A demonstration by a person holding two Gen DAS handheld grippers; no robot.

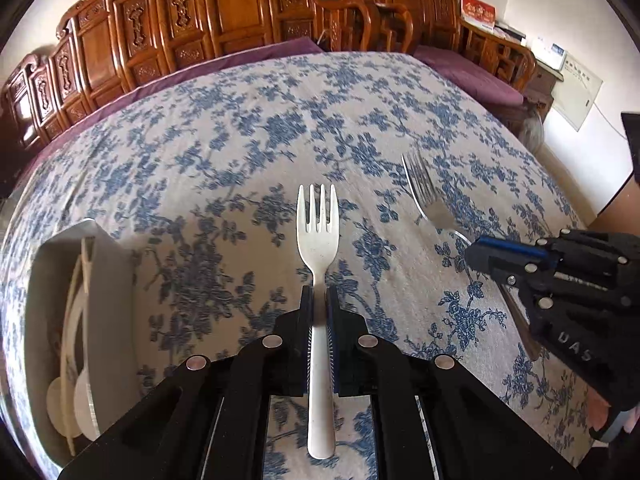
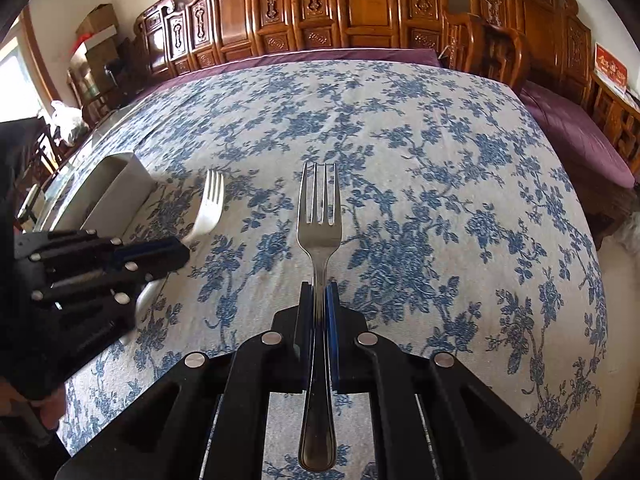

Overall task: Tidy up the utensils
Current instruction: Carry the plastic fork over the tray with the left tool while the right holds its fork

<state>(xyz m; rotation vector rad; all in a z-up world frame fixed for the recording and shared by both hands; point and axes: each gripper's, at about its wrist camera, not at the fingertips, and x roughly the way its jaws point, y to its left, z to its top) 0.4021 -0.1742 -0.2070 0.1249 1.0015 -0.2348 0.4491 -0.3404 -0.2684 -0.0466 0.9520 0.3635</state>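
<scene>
You get soft, even daylight over the floral tablecloth [image 1: 240,140], bright enough, no hard shadows on it. In the right wrist view a window [image 2: 16,68] far left of the tablecloth blows out white. Fisheye bends everything: the cloth bulges like a dome and the carved wooden panels [image 1: 240,12] behind it curve, with black vignette in the corners. The metal fork [image 1: 428,196] looks smeared in the left wrist view; the white fork [image 1: 318,236] stays crisp.

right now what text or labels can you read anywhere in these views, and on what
"UAS": raised letters on the right gripper body, cut off at its edge.
Red card on the wooden bench: gold characters, too blurred to read.
White papers on the wall: print too small to read.
White fork, metal fork: no marking visible.
</scene>
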